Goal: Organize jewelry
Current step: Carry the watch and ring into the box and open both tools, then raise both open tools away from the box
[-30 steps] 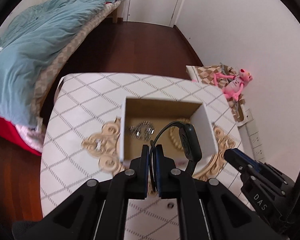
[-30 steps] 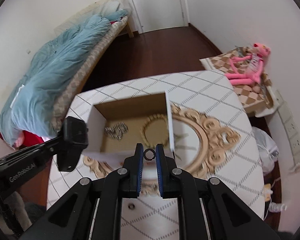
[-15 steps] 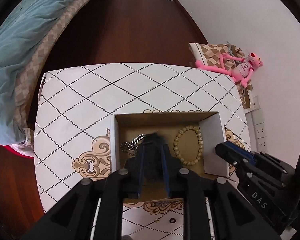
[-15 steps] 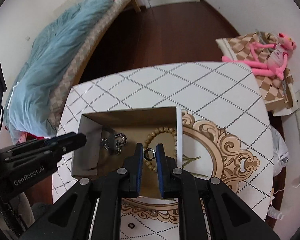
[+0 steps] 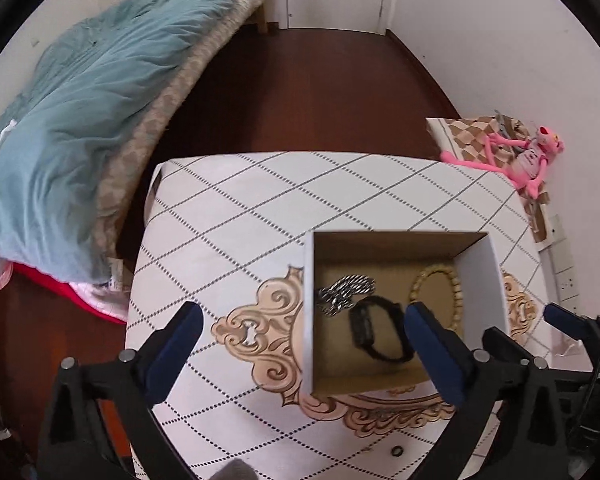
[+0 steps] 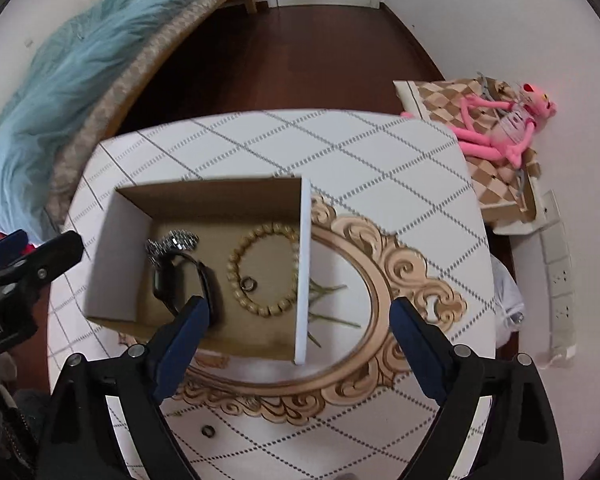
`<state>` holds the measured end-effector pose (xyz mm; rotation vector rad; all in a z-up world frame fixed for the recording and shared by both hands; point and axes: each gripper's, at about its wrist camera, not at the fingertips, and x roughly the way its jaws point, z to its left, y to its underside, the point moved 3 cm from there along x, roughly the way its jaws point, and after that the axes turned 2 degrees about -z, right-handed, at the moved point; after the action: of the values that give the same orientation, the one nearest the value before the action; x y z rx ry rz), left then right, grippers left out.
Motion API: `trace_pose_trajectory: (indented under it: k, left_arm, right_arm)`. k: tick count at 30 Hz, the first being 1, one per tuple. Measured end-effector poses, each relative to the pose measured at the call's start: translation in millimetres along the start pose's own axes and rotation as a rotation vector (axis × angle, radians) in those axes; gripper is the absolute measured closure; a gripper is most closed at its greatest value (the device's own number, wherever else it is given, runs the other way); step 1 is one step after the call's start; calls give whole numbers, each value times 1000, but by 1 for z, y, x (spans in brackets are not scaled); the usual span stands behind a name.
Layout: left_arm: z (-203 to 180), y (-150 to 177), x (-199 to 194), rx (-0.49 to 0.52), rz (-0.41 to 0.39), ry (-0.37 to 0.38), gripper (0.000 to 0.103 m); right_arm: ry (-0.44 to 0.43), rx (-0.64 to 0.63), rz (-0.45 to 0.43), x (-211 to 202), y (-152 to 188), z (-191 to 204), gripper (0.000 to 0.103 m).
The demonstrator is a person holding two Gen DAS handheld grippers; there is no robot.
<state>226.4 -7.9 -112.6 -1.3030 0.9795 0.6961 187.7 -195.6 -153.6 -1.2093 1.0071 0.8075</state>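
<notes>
An open white cardboard box stands on the patterned table. Inside lie a silver chain, a black watch, a wooden bead bracelet and a small ring within the bracelet's loop. My left gripper is open and empty above the box's near left side. My right gripper is open and empty above the box's near right corner. A second small ring lies on the table in front of the box.
The table has a white quilted cover with a gold ornament. A bed with a blue duvet stands to the left. A pink plush toy lies on a checked cushion at the right. Dark wooden floor lies beyond.
Both grippers have opened. The watch has dropped from my left gripper into the box, and the ring from my right gripper lies inside the bracelet. Both grippers have pulled back a little.
</notes>
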Motion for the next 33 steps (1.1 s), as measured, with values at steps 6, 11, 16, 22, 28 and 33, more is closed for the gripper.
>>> trace_pose_trajectory:
  k: [6, 11, 16, 22, 28, 33]
  left_arm:
    - [1, 14, 1, 13, -23, -46, 0]
    - [2, 18, -11, 10, -45, -51, 0]
    - [4, 25, -35, 9, -93, -68, 0]
    - [1, 39, -71, 15, -155, -68, 0]
    - [-2, 52, -111, 12, -217, -58, 0]
    - [-3, 61, -141, 3, -262, -45, 0]
  right_arm:
    - [48, -10, -7, -2, 13, 2, 4]
    - [49, 2, -30, -13, 19, 3, 3]
    - [57, 16, -74, -37, 24, 3, 3]
    - [84, 18, -153, -77, 37, 3, 3]
    - [105, 46, -227, -124, 54, -2, 3]
    - [100, 68, -287, -160, 67, -4, 3]
